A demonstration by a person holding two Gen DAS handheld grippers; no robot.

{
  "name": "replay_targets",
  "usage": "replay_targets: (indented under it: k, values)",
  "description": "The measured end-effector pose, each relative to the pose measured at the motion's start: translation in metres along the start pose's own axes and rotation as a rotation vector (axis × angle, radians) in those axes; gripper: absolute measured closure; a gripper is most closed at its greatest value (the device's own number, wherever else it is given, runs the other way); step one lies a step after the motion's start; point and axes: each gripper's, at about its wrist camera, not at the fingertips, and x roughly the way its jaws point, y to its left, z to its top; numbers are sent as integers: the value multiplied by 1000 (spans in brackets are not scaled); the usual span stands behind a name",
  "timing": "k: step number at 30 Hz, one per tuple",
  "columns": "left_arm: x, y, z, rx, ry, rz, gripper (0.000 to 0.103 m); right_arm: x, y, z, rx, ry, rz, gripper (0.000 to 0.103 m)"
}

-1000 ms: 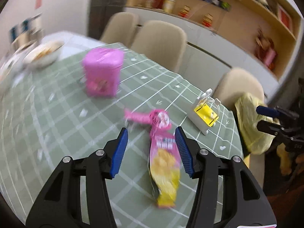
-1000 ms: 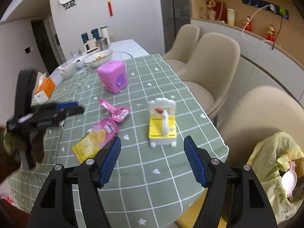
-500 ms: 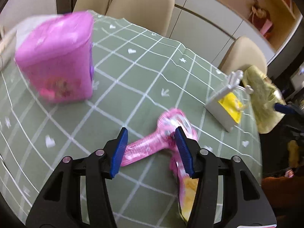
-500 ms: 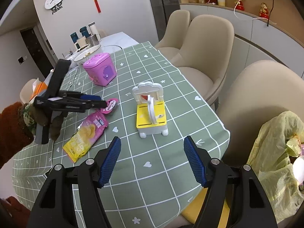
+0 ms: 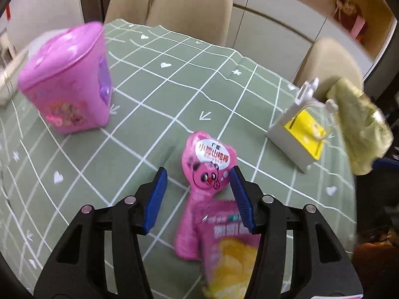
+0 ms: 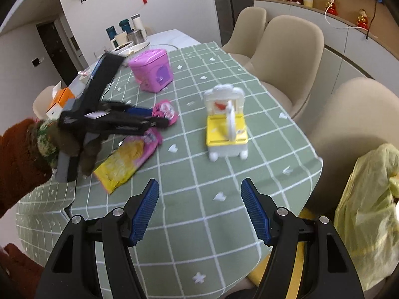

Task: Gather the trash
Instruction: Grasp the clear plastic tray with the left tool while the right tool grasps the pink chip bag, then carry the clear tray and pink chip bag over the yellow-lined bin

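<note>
A pink lollipop-shaped wrapper (image 5: 207, 172) lies on the green checked tablecloth (image 5: 174, 79), partly over a pink and yellow snack packet (image 5: 232, 254). My left gripper (image 5: 198, 177) hangs just above the wrapper, open, its blue pads either side of the round head without touching it. From the right wrist view the left gripper (image 6: 155, 115) reaches the wrapper (image 6: 167, 111), with the snack packet (image 6: 129, 159) below it. My right gripper (image 6: 199, 194) is open over the table's near edge, nothing between its jaws. A yellow trash bag (image 6: 366, 206) hangs at the right.
A pink toy bin (image 5: 69, 84) stands at the left and a white and yellow toy chair (image 5: 301, 129) at the right. Beige chairs (image 6: 289, 49) line the far side. Bowls and cups (image 6: 129, 39) and an orange box (image 6: 59, 99) sit at the table's far end.
My left gripper has moved forward and down, from over the snack packet to around the lollipop wrapper's head. My right gripper has sunk slightly. Both jaws kept their width.
</note>
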Motion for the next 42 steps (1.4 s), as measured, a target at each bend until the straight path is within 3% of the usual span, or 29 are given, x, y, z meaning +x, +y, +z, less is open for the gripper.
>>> replay_targets:
  k: [2,3,4,7,11,16,22,24,27,30,31,33,34,35,38,42]
  values:
    - [2,-7,-1,42,-2,47,58,2,5,-10,0,15,-9,38]
    - [1,-10,-2,58,-4,69,65,1,8,-14,3,24,-4,38]
    - [-1,-9,-3,54,-3,73,79,0,11,-18,2,29,4,38]
    - [-22,8,-5,-58,-22,58,90,-5,20,-25,-15,21,12,38]
    - [-70,34,-22,-224,-123,73,90,4,32,-19,-25,19,62,38]
    - [-126,60,-73,-474,-226,48,90,31,60,-4,-72,41,107,38]
    - [-151,51,-138,-608,-240,43,90,80,74,17,-31,56,152,38]
    - [-158,45,-161,-655,-236,63,90,92,73,21,-11,50,132,38]
    - [-168,35,-189,-727,-236,34,90,109,71,28,42,52,143,38]
    - [-178,25,-207,-745,-242,62,90,119,79,33,5,37,119,38]
    - [-180,24,-210,-758,-243,59,90,122,85,36,-27,37,110,40]
    - [-185,21,-214,-777,-251,56,90,126,93,40,-73,48,105,59]
    - [-186,21,-214,-777,-254,60,90,128,96,41,-98,61,110,78]
    - [-188,20,-213,-776,-258,64,90,129,98,43,-109,78,144,82]
    - [-192,23,-207,-764,-268,70,90,111,95,46,-108,48,203,92]
    - [-194,17,-186,-714,-286,53,90,73,85,49,-109,-7,211,93]
